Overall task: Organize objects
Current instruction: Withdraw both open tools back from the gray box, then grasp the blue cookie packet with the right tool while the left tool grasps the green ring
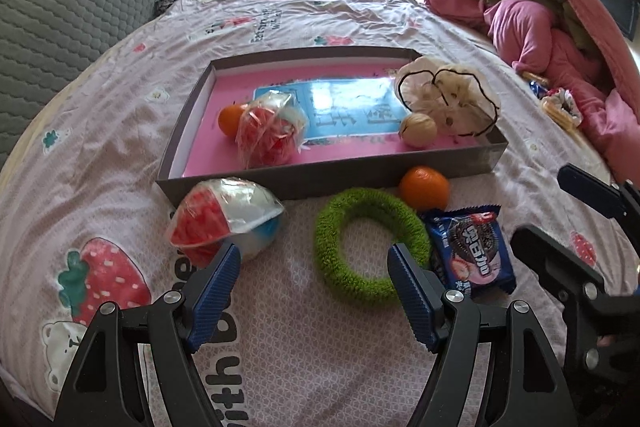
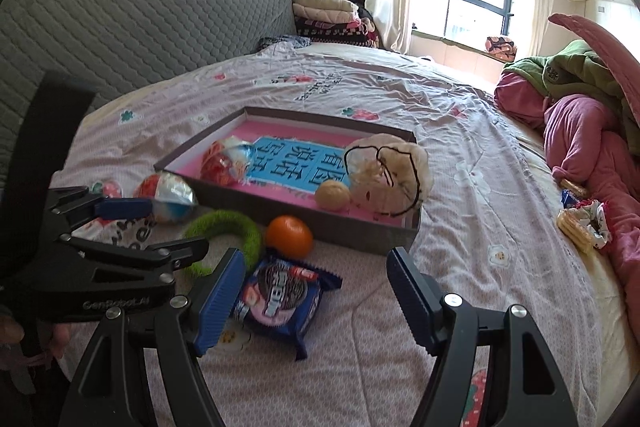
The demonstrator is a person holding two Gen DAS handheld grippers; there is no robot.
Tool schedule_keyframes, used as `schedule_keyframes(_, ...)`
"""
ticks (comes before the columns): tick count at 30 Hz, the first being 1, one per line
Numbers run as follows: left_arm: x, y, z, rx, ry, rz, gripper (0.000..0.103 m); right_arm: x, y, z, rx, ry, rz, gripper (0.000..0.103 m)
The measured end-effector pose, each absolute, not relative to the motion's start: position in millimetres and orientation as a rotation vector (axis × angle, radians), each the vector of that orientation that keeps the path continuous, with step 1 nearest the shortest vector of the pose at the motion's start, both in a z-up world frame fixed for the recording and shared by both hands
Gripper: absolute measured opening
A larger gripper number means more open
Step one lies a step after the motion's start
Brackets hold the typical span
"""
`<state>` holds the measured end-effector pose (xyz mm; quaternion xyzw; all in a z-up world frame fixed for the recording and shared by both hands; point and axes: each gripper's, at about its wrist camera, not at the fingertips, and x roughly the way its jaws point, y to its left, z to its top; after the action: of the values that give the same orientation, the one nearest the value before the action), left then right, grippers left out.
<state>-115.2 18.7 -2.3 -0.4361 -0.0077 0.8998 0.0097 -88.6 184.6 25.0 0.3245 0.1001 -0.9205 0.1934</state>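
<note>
A shallow grey box with a pink floor lies on the bed. It holds an orange, a clear-wrapped red packet, a beige ball and a white plush. In front of the box lie a wrapped red, white and blue packet, a green fuzzy ring, a second orange and a blue cookie packet. My left gripper is open over the ring's near left part, holding nothing. My right gripper is open just above the cookie packet, beside the orange.
A heap of pink and green clothes fills the bed's right side, with loose snacks at its foot. A grey quilted headboard stands at the left, folded blankets behind it. The two grippers are close together.
</note>
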Motion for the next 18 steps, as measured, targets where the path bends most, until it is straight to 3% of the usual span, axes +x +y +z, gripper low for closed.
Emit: schedule_keyframes(18,-129,12,-33,-1.485,-0.023,2.814,0.077,-89,171,-7,1.053,0.339,-2.557,0.073)
